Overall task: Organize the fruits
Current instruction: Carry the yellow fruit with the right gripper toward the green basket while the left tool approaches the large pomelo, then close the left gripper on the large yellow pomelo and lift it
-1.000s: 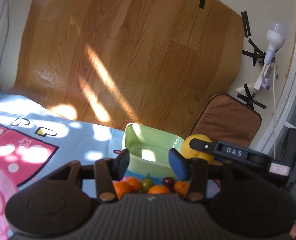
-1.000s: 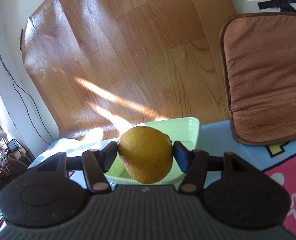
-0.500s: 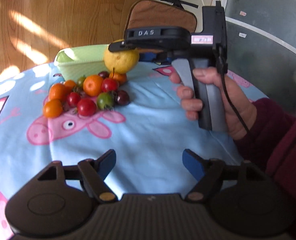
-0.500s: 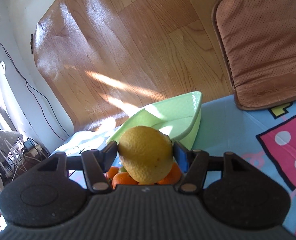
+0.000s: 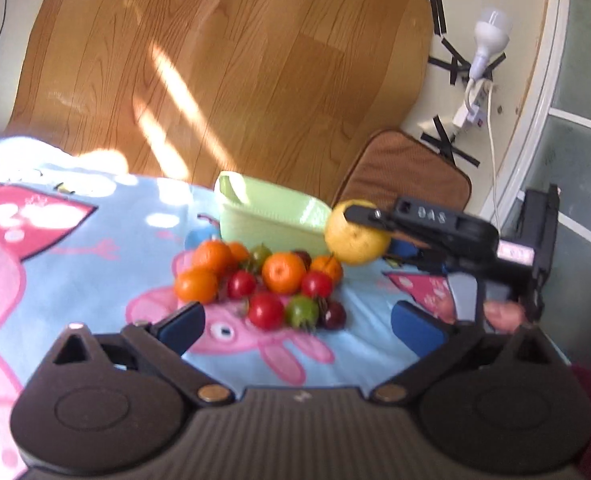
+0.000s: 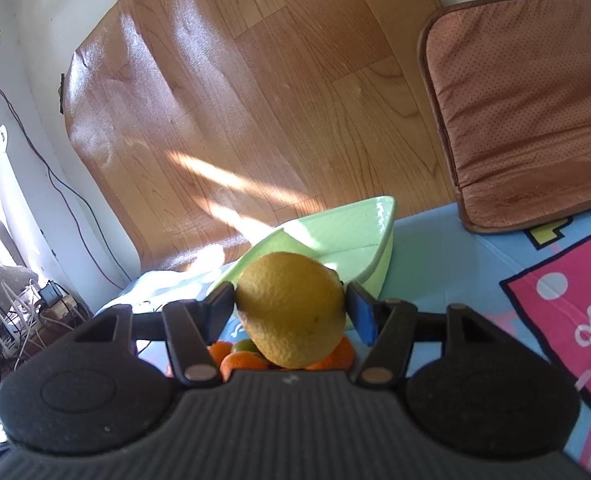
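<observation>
My right gripper (image 6: 291, 312) is shut on a yellow lemon (image 6: 291, 308) and holds it above the table, just short of a pale green dish (image 6: 351, 236). The lemon (image 5: 355, 236) and right gripper (image 5: 359, 224) also show in the left wrist view, right of the green dish (image 5: 271, 216). A pile of oranges and small red, green and dark tomatoes (image 5: 271, 280) lies in front of the dish on the blue cartoon cloth (image 5: 95, 280). My left gripper (image 5: 297, 326) is open and empty, just near of the pile.
A brown cushion (image 6: 523, 112) lies on the wooden floor (image 5: 215, 72) beyond the table's far edge. A white lamp and cables (image 5: 483, 60) are taped at the wall on the right. The cloth's pink panels (image 6: 567, 312) spread to the sides.
The left gripper has swung back to face the dish and the pile and stays wide open. The right gripper still holds the lemon and has shifted slightly near the dish.
</observation>
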Action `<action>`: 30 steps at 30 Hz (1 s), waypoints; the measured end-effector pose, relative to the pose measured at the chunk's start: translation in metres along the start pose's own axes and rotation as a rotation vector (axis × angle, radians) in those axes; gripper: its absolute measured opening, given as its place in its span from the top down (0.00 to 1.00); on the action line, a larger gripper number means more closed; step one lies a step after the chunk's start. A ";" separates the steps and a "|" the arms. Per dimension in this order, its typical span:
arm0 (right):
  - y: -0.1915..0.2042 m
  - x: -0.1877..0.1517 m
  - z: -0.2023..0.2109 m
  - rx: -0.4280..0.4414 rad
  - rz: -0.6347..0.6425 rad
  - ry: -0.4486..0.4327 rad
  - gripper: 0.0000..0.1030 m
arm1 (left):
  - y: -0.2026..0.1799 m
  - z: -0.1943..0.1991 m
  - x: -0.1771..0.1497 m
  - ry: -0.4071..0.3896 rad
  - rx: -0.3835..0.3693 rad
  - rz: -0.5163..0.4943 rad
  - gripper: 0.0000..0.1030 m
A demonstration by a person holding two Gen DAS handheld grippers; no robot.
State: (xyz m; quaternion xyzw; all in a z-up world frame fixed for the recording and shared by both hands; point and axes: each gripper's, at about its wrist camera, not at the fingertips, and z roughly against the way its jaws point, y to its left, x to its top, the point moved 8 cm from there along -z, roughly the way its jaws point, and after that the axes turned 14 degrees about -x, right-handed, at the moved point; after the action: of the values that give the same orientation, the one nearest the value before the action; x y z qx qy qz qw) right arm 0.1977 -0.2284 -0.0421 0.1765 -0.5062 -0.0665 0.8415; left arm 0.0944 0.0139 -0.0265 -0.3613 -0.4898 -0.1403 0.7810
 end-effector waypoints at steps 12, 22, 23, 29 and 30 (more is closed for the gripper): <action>-0.025 -0.022 0.019 -0.025 -0.041 0.083 0.38 | -0.042 -0.036 -0.012 0.123 -0.020 -0.161 0.00; -0.039 -0.028 0.030 -0.059 -0.076 0.102 0.38 | -0.063 -0.091 -0.031 0.253 -0.024 -0.199 0.02; -0.042 -0.029 0.031 -0.065 -0.084 0.105 0.38 | -0.062 -0.096 -0.033 0.268 -0.015 -0.198 0.04; -0.051 -0.034 0.039 -0.084 -0.087 0.121 0.38 | -0.053 -0.107 -0.041 0.301 0.006 -0.168 0.13; -0.050 -0.034 0.040 -0.083 -0.083 0.121 0.38 | -0.051 -0.108 -0.042 0.303 0.014 -0.167 0.16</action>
State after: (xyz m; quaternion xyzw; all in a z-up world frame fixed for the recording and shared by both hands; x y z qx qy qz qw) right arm 0.1498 -0.2744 -0.0720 0.1658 -0.4435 -0.1116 0.8737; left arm 0.1168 -0.1037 -0.0687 -0.2888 -0.3959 -0.2540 0.8339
